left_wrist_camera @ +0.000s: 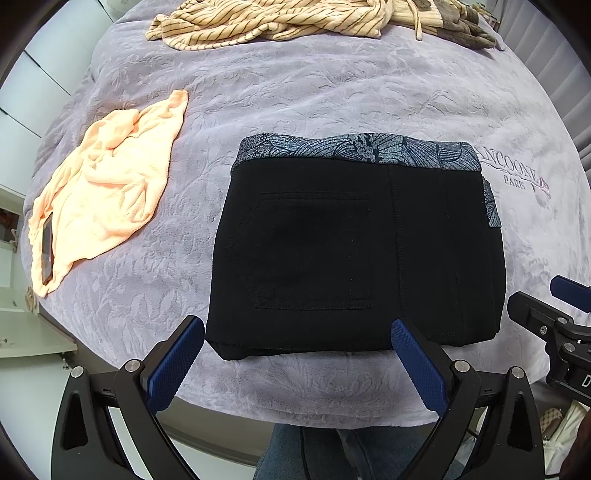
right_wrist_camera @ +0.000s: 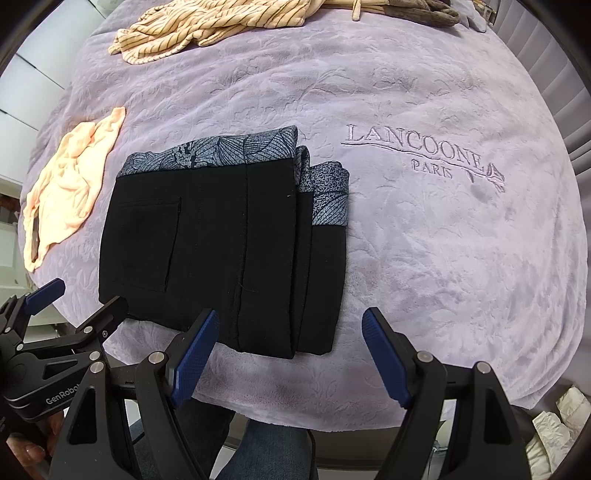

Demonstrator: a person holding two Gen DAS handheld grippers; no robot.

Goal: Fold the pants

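Black pants (left_wrist_camera: 351, 251) with a blue-grey leaf-patterned waistband lie folded into a compact stack on the lilac blanket (left_wrist_camera: 295, 92); a back pocket faces up. They also show in the right wrist view (right_wrist_camera: 221, 251), with layered folds at their right side. My left gripper (left_wrist_camera: 297, 354) is open and empty, just above the stack's near edge. My right gripper (right_wrist_camera: 290, 343) is open and empty, over the stack's near right corner. The right gripper shows at the left view's right edge (left_wrist_camera: 546, 314); the left one at the right view's left edge (right_wrist_camera: 62, 314).
A peach garment (left_wrist_camera: 103, 192) lies left of the pants with a phone (left_wrist_camera: 47, 247) on it. A striped beige garment (left_wrist_camera: 266, 22) and a brown one (left_wrist_camera: 465, 29) lie at the far edge. The blanket's near edge (left_wrist_camera: 295, 417) is close below the grippers.
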